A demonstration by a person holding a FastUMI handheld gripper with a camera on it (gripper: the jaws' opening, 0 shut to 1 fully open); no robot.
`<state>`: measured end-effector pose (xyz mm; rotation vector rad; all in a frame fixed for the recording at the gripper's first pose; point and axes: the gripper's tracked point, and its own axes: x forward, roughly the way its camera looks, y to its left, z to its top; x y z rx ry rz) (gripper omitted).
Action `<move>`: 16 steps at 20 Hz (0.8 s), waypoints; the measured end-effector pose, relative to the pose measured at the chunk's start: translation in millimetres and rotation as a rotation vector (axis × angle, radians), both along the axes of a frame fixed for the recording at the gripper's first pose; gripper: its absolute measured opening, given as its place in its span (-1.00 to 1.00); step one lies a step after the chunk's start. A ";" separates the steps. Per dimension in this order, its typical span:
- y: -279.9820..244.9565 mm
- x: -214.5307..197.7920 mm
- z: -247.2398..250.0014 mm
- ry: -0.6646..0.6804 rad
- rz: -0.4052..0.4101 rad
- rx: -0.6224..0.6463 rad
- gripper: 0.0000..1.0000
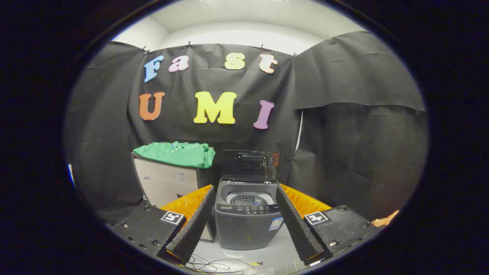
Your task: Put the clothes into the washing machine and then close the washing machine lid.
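Note:
A small grey top-loading washing machine (pixel 247 219) stands on the pale floor straight ahead, seen between my two fingers. Its dark lid (pixel 250 164) stands raised at the back, and the perforated drum (pixel 249 199) shows inside. A folded green shirt (pixel 177 153) lies on top of a beige cabinet (pixel 164 183) to the left of the machine, beyond my left finger. My gripper (pixel 244 214) is open with nothing held, well short of both the machine and the shirt.
Black cloth walls close the booth behind and on both sides. Thin cables (pixel 214 263) lie on the floor just below my fingers. A bit of orange material (pixel 386 219) shows at the right, low down.

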<state>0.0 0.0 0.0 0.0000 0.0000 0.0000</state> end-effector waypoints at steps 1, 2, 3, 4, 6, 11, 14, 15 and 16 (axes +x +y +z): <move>0.8 0.2 0.0 0.003 0.003 0.000 1.00; 0.4 0.0 0.8 0.000 0.002 -0.003 1.00; 0.7 0.7 3.2 -0.002 0.000 -0.008 1.00; 0.8 0.1 4.0 -0.003 0.000 -0.012 1.00; 2.8 -0.7 4.6 -0.006 0.004 -0.012 1.00; 5.7 -5.6 4.6 -0.007 0.017 -0.018 1.00; 7.5 -8.4 0.7 -0.003 0.022 -0.010 1.00; 8.0 -9.7 0.7 -0.002 0.022 -0.012 1.00; 8.8 -10.0 0.3 -0.004 0.024 -0.013 1.00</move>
